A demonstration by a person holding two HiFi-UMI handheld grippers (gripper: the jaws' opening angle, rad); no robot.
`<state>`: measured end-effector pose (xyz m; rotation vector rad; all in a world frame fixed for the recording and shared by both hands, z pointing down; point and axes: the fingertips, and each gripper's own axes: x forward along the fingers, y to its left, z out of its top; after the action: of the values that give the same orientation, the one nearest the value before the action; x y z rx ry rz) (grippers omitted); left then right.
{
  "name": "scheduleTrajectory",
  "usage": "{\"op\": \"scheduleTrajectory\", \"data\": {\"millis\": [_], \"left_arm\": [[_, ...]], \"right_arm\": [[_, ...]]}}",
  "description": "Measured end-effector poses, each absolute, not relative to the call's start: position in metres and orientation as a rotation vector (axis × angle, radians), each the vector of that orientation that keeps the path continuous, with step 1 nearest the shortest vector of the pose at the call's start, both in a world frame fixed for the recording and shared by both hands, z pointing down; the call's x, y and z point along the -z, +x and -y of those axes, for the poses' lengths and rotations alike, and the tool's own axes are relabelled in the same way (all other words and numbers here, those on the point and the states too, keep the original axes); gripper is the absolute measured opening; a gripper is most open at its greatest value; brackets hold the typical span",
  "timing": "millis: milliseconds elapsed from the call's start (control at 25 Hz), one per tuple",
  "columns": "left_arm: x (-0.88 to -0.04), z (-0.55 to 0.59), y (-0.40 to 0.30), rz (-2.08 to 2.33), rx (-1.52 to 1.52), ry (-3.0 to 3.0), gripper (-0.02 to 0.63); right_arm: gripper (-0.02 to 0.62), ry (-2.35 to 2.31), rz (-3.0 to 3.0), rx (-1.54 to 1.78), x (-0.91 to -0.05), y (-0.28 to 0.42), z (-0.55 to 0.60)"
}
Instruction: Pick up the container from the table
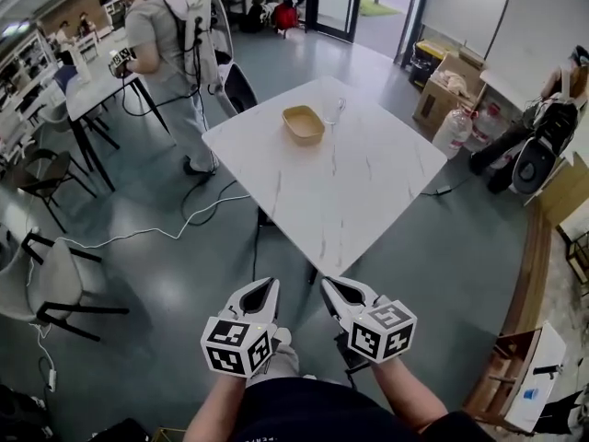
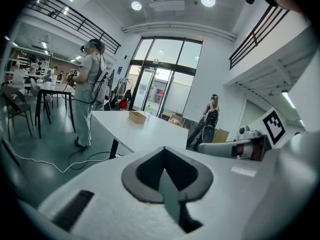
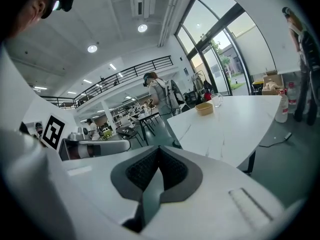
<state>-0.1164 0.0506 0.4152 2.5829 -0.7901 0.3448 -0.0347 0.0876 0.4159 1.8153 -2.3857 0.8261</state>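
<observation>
White marble-top table [image 1: 368, 201] straight ahead. Person [image 1: 156, 40] stands off its far left corner. Left gripper [image 1: 267, 286] and right gripper [image 1: 329, 286] are side by side, short of the table's near edge, both clenched on nothing. Tan container [image 1: 303, 123] sits at the table's far end, well apart from both grippers. Clear glass [image 1: 333, 110] is just beside it.

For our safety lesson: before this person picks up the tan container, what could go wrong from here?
The glass stands close beside the container and could be knocked over. Both the left gripper and right gripper are shut; unopened, they might shove the container. A cable on the floor by the table could trip the person.
</observation>
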Motion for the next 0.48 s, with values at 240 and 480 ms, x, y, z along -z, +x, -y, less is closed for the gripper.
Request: {"op": "scheduleTrajectory", "data": {"millis": [240,480], "left_arm": [[-0.414,0.011,-0.101,0.721,-0.362,2.585,-0.006],[-0.414,0.061,-0.094,0.664,-0.385,2.600,-0.005]], "right_arm": [[0.002,1.887,2.322,-0.813,-0.407,-0.013,-0.025],[0.002,1.923,2.266,-0.807,-0.402,-0.001,0.026]]}}
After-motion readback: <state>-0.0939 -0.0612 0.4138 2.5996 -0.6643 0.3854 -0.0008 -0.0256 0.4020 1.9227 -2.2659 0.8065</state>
